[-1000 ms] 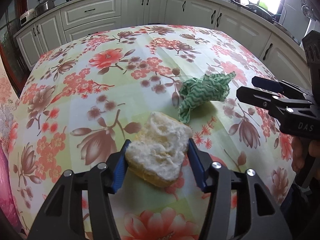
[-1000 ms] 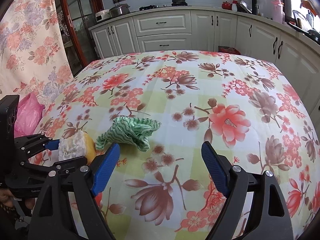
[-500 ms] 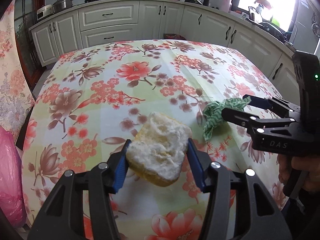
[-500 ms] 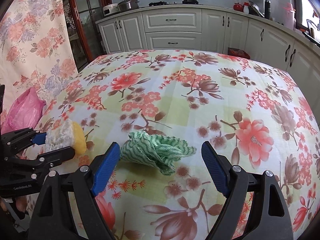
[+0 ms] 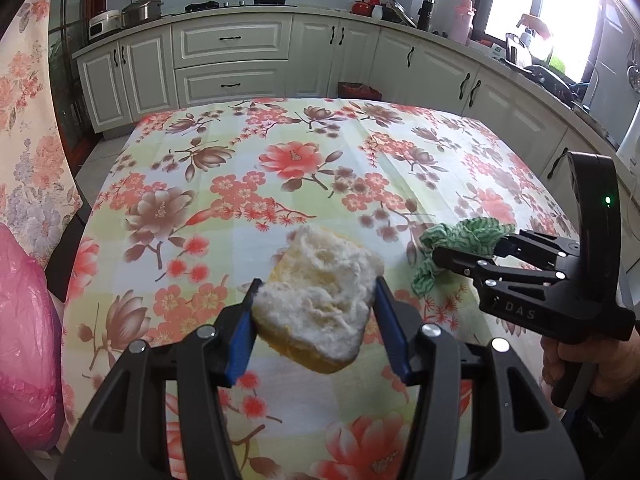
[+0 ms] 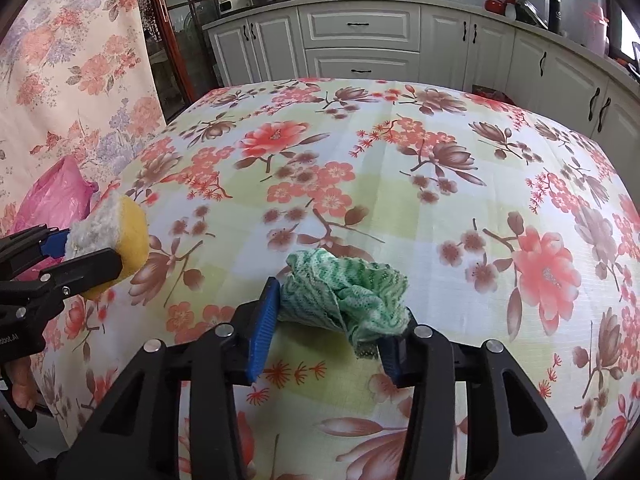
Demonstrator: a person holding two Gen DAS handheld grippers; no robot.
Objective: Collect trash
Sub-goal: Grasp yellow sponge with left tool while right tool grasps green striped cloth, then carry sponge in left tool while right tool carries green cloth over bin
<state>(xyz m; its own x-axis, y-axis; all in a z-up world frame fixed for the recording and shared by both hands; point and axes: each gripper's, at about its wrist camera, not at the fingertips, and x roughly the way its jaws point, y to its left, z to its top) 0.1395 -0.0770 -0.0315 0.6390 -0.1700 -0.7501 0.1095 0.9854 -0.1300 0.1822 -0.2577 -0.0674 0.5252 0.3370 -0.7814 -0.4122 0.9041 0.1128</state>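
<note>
A worn yellow sponge [image 5: 320, 304] with a frayed white top hangs above the floral tablecloth [image 5: 280, 152], my left gripper [image 5: 316, 284] shut on it by both blue pads. A crumpled green-and-white cloth [image 6: 352, 284] sits between the pads of my right gripper [image 6: 338, 312]. Its jaws are closing, and both pads press into the cloth. In the left wrist view the right gripper [image 5: 468, 246] is at the right with the cloth [image 5: 460, 234] bunched at its tips. In the right wrist view the left gripper [image 6: 92, 248] holds the sponge [image 6: 128, 232] at the left.
A pink plastic bag [image 5: 24, 340] bulges beside the table's left edge, also visible as the pink bag [image 6: 56, 196] near a floral curtain [image 6: 60, 60]. White kitchen cabinets [image 5: 228, 60] run behind the table. A person's hand [image 5: 576, 364] grips the right tool's handle.
My right gripper came over the green cloth and its jaws went from wide apart to pressed on it. My left gripper rose with the sponge, and the pink bag came into view.
</note>
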